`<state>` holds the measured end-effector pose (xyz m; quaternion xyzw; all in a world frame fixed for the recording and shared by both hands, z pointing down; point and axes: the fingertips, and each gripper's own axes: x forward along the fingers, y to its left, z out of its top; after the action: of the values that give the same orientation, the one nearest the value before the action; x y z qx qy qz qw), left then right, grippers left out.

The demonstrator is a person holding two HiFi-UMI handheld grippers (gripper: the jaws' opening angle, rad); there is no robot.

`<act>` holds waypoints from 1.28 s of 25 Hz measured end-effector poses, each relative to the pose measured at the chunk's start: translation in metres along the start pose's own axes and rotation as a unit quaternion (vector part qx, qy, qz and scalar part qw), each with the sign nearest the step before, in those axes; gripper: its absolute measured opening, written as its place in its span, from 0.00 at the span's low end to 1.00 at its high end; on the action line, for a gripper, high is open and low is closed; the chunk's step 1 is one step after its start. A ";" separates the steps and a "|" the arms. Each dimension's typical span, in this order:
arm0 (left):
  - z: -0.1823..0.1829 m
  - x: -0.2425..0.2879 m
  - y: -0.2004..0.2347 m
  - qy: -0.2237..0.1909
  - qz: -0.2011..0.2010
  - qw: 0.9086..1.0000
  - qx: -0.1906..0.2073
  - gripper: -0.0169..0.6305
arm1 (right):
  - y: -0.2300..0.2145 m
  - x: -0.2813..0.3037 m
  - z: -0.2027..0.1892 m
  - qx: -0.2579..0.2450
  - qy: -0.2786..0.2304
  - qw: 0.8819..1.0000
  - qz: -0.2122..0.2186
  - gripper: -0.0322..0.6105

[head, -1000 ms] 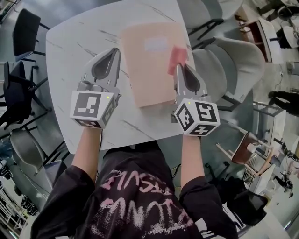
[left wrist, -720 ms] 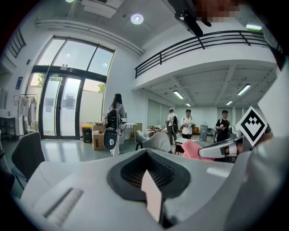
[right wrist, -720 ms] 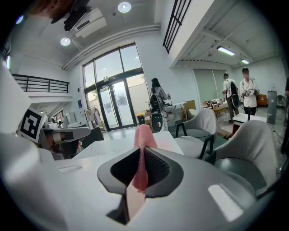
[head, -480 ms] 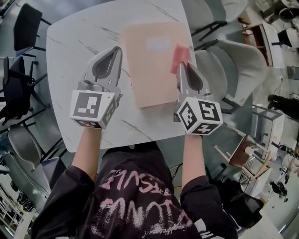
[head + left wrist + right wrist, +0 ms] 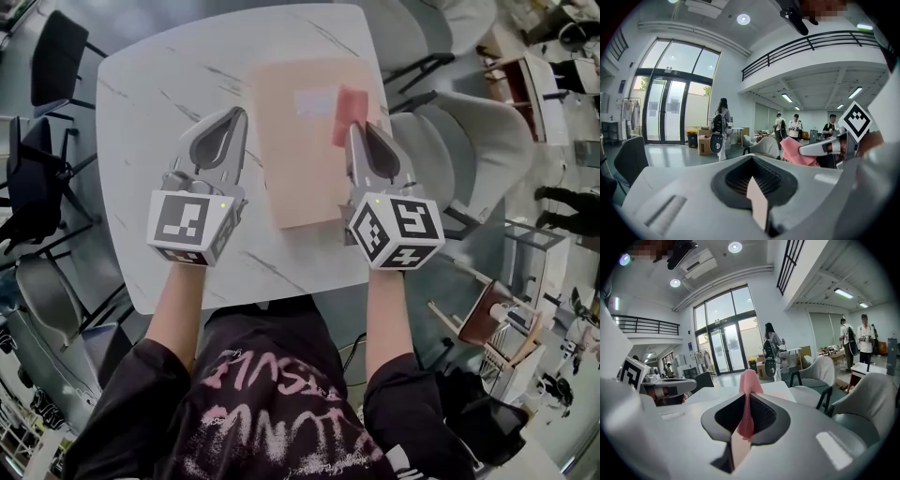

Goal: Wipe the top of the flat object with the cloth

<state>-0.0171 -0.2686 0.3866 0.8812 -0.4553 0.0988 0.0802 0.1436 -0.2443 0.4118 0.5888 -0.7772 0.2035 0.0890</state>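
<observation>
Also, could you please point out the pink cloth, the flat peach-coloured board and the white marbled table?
pink cloth (image 5: 350, 112): head view, middle of the cloth
flat peach-coloured board (image 5: 295, 159): head view, bare centre of its top
white marbled table (image 5: 155, 103): head view, bare top, far-left part

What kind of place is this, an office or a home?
Likely a large open office or lab hall: tall glass doors, a railed mezzanine, and people standing in the background.

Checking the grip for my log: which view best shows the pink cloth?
The right gripper view: the pink cloth stands pinched in the right gripper, jaws closed. The head view shows it small, over the flat object; the left gripper view catches a side glimpse.
</observation>
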 end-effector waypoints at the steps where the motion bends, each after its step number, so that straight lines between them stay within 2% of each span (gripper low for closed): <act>1: 0.000 0.000 0.001 0.000 0.001 1.000 0.001 0.03 | 0.002 0.003 0.002 -0.002 0.000 1.000 0.005 0.13; 13: 0.002 -0.003 0.012 -0.002 0.007 1.000 0.004 0.03 | 0.038 0.043 0.012 -0.026 0.013 0.998 0.063 0.13; 17: -0.002 -0.006 0.023 -0.002 0.025 1.000 -0.002 0.03 | 0.051 0.056 0.010 -0.025 0.024 0.996 0.079 0.13; 23: 0.003 -0.006 0.028 -0.003 0.025 1.000 -0.015 0.03 | 0.072 0.075 0.003 -0.028 0.042 0.993 0.103 0.13; 27: -0.003 -0.009 0.036 -0.005 0.033 0.999 0.004 0.03 | 0.083 0.084 -0.002 -0.028 0.055 0.992 0.114 0.13; 32: -0.010 -0.010 0.043 0.006 0.041 0.999 -0.008 0.03 | 0.096 0.095 -0.009 -0.030 0.067 0.989 0.132 0.13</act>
<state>-0.0588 -0.2827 0.3960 0.8603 -0.4917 0.1040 0.0858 0.0238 -0.3026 0.4358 0.4631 -0.8460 0.2295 0.1309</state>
